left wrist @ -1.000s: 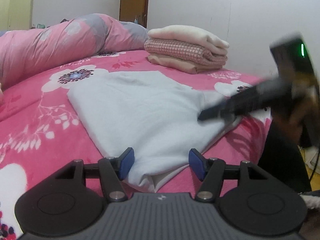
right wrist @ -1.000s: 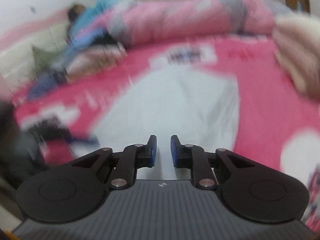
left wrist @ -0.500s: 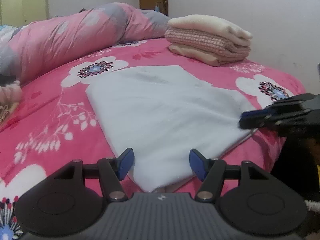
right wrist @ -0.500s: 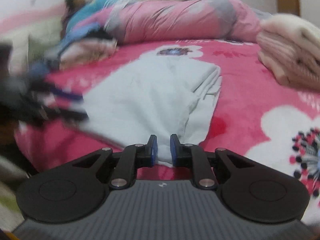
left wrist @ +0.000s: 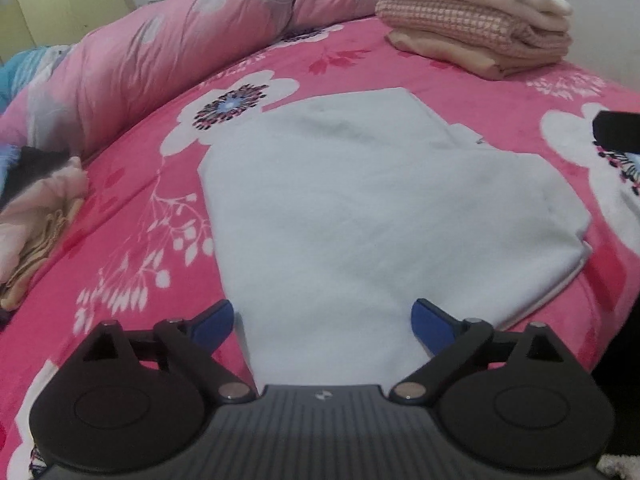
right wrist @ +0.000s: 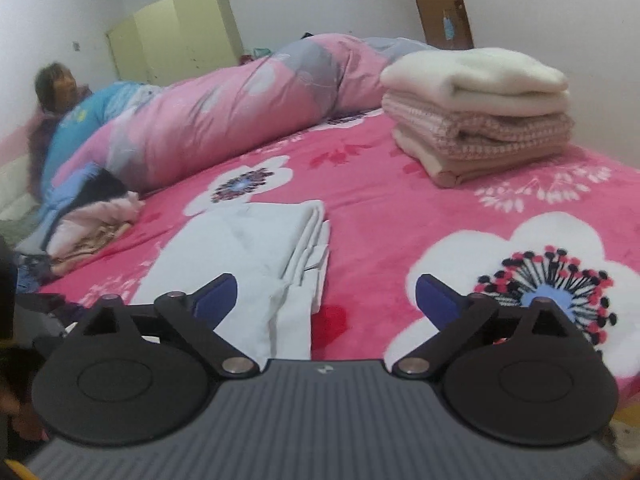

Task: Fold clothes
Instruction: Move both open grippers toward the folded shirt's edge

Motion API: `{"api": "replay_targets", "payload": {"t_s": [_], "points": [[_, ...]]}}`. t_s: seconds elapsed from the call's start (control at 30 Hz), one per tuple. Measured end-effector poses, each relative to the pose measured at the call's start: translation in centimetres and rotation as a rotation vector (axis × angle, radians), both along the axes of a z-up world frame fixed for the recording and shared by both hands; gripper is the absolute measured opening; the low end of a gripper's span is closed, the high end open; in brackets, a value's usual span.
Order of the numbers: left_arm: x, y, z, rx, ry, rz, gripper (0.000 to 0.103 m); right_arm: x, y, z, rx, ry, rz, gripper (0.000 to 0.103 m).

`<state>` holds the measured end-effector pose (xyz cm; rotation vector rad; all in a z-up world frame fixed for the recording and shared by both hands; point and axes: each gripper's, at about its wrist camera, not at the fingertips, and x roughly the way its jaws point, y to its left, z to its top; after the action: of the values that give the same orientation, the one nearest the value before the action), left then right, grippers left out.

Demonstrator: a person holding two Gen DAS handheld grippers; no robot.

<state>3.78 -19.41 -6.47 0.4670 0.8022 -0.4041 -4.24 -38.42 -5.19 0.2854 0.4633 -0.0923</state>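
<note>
Both handheld grippers look like the same unit. The left gripper (left wrist: 322, 320) has a dark grey ribbed body with a tiny white logo near the front edge, plus two matte black round housings, each with a shallow circular recess. Black linkage arms pivot on silver pins, with smaller silver screws further out. The finger pads (left wrist: 430, 322) are blue. The right gripper (right wrist: 326, 298) matches it: same ribbed grey deck, black discs, silver pins, blue fingertips (right wrist: 214, 296).

A folded garment (left wrist: 380, 208) lies on the bed (left wrist: 360, 64). Far right sits a stack of folded clothes (left wrist: 472, 32), far left a rolled quilt (left wrist: 180, 52).
</note>
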Motion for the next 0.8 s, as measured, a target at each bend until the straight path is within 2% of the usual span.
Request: {"api": "replay_targets", "payload": {"t_s": [0.13, 0.3, 0.4, 0.53, 0.67, 0.8], "points": [[0.2, 0.1, 0.0, 0.002, 0.013, 0.02, 0.1, 0.8, 1.4, 0.3, -0.071, 0.026, -0.013, 0.102], [0.3, 0.2, -0.1, 0.002, 0.022, 0.038, 0.101, 2.3, 4.0, -0.3, -0.261, 0.072, 0.055, 0.102], [0.3, 0.1, -0.1, 0.009, 0.019, 0.043, 0.102, 2.9, 5.0, -1.5, -0.346, 0.106, 0.094, 0.102], [0.3, 0.0, -0.2, 0.013, 0.021, 0.046, 0.102, 3.9, 5.7, -4.0, -0.463, 0.204, 0.088, 0.102], [0.4, 0.1, -0.2, 0.011, 0.024, 0.044, 0.103, 2.7, 5.3, -3.3, -0.405, 0.141, 0.078, 0.102], [0.2, 0.7, -0.1, -0.017, -0.002, 0.013, 0.103, 0.9, 4.1, -1.7, -0.345, 0.003, 0.034, 0.102]]}}
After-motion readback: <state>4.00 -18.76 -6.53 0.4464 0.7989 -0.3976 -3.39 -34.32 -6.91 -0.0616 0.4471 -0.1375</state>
